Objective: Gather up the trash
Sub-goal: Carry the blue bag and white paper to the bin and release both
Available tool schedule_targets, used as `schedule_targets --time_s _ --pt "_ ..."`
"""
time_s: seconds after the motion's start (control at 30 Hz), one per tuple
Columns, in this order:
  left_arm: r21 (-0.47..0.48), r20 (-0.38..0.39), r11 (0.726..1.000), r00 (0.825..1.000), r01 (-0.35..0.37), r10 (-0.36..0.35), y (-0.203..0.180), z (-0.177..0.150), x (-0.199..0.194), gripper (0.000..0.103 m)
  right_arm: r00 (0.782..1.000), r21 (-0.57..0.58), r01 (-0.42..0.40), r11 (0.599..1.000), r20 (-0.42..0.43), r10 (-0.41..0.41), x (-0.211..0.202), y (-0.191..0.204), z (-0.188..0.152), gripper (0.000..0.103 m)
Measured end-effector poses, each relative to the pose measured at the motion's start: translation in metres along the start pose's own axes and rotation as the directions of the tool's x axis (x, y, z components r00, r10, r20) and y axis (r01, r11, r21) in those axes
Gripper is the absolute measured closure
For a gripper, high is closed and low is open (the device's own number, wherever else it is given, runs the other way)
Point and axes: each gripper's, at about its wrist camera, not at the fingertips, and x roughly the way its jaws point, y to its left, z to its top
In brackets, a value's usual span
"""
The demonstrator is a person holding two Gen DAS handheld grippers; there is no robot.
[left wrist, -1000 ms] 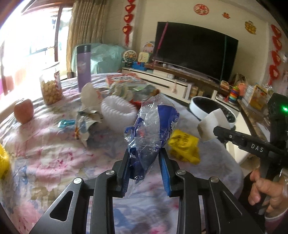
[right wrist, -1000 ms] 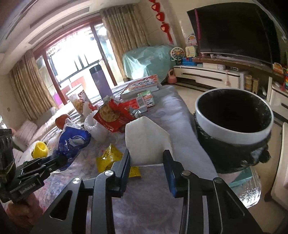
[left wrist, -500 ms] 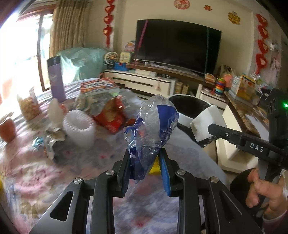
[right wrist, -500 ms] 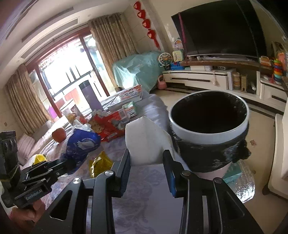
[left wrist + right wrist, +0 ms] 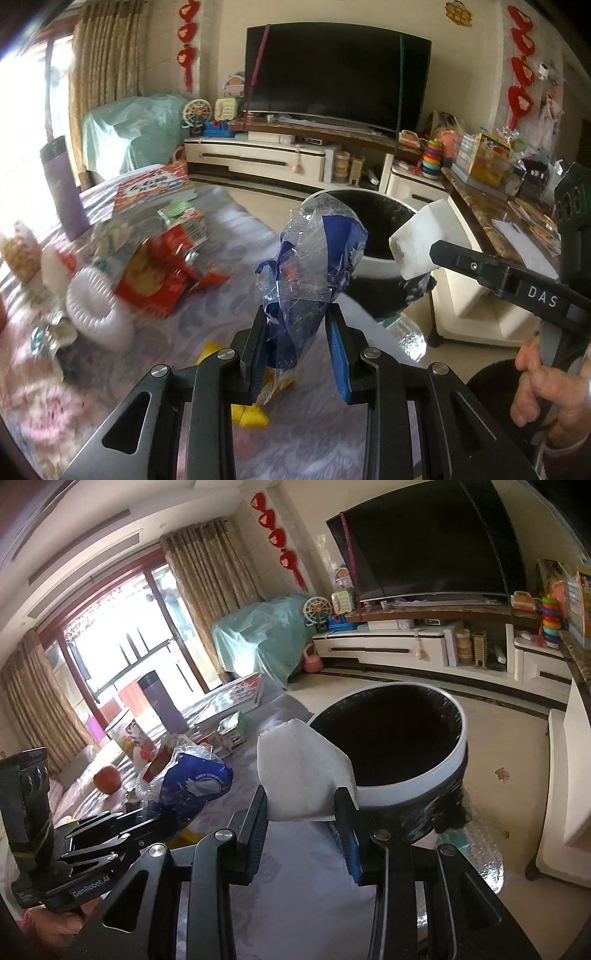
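Crinkled blue plastic bag stays pinched in the left claw; the right claw grips white paper. Both have swung off the table toward the bin at one o'clock, ready for dropping.

The right gripper pinches a white paper scrap — the bin stands just beyond, to its right. Left of it, the left gripper grips a blue plastic bag.
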Motion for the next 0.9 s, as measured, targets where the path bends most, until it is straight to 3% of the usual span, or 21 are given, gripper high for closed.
schedule_targets --time_s 0.4,0.9 --pt "0.038 -0.046 0.999 0.998 0.037 -0.035 -0.014 0.048 0.058 0.074 1.000 0.032 0.020 0.999 -0.024 -0.020 0.017 -0.033 0.032 0.067" --pt "0.080 -0.108 0.995 0.993 0.060 -0.051 -0.028 0.099 0.125 0.074 0.995 0.117 0.038 0.992 -0.096 -0.026 0.049 -0.080 0.049 0.067"
